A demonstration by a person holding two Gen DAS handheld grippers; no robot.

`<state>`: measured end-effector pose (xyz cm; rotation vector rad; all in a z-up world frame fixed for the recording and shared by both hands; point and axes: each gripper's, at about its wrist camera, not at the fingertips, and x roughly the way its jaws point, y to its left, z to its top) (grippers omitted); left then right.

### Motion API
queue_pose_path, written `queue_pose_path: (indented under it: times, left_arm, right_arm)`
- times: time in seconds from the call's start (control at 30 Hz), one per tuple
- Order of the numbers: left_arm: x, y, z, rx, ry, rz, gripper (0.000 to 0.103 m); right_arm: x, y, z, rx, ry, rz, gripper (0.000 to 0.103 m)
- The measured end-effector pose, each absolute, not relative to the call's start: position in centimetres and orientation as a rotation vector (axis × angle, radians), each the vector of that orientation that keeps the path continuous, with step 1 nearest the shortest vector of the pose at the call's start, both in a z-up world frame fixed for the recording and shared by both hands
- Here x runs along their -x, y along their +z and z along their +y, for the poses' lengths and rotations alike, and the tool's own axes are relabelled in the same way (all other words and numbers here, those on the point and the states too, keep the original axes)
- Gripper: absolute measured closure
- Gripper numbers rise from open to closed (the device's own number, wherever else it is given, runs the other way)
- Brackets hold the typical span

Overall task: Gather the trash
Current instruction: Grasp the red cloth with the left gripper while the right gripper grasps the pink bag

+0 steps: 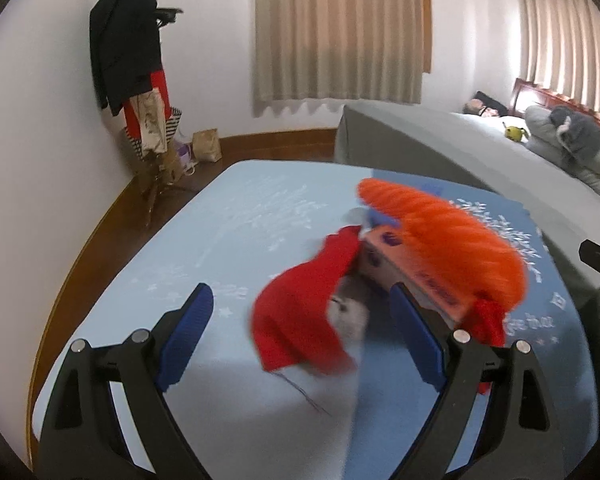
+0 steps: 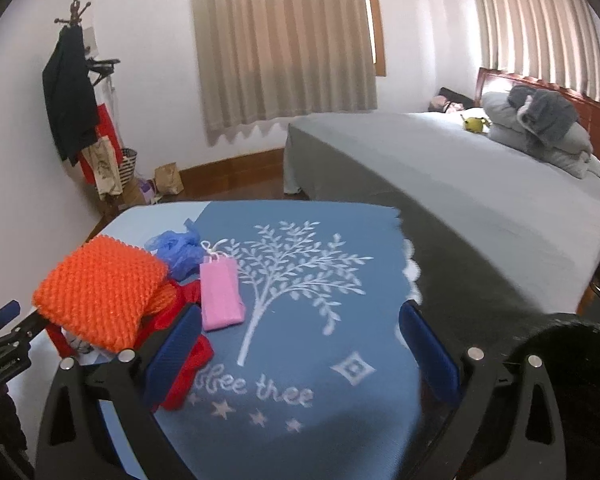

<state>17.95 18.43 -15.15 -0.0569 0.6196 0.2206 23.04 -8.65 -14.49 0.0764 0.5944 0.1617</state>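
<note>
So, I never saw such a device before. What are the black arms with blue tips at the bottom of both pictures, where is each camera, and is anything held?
They are hand-held grippers; a person carries one in each hand. Each picture comes from a camera on one gripper, looking forward along its two fingers. The left gripper and the right gripper both stand open and hold nothing. Below them is a table with a blue cloth showing a white tree. On it lies a pile: an orange knitted piece, red cloth, a cardboard box, a blue plastic bag and a pink pad. Behind stands a bed.
</note>
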Motion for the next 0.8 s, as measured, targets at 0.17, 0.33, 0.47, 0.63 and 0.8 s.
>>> queue_pose_path:
  times: [0.17, 0.33, 0.47, 0.63, 0.8]
  left_arm:
    - [-20.0, -16.3, 19.8, 0.067, 0.23, 0.652, 0.021]
    - [-21.5, -17.4, 20.5, 0.07, 0.228, 0.687, 0.026]
    - [-22.5, -18.0, 20.4, 0.089, 0.218, 0.716, 0.031]
    - [-23.6, -18.4, 20.4, 0.109, 0.209, 0.743, 0.038]
    - [-24.3, -18.8, 20.0, 0.102, 0.192, 0.771, 0.049]
  right_arm:
    - [-26.0, -16.2, -7.0, -0.073, 0.198, 0.642, 0.012]
    - [-28.4, -17.8, -5.1, -0.052, 0.241, 0.691, 0.021]
    - [-29.6, -18.5, -3.8, -0.034, 0.265, 0.717, 0.028]
    - [-30.5, -19.5, -3.0, -0.022, 0.296, 0.772, 0.04]
    - [-31.0, -20.1, -2.7, -0.024, 0.316, 0.82, 0.055]
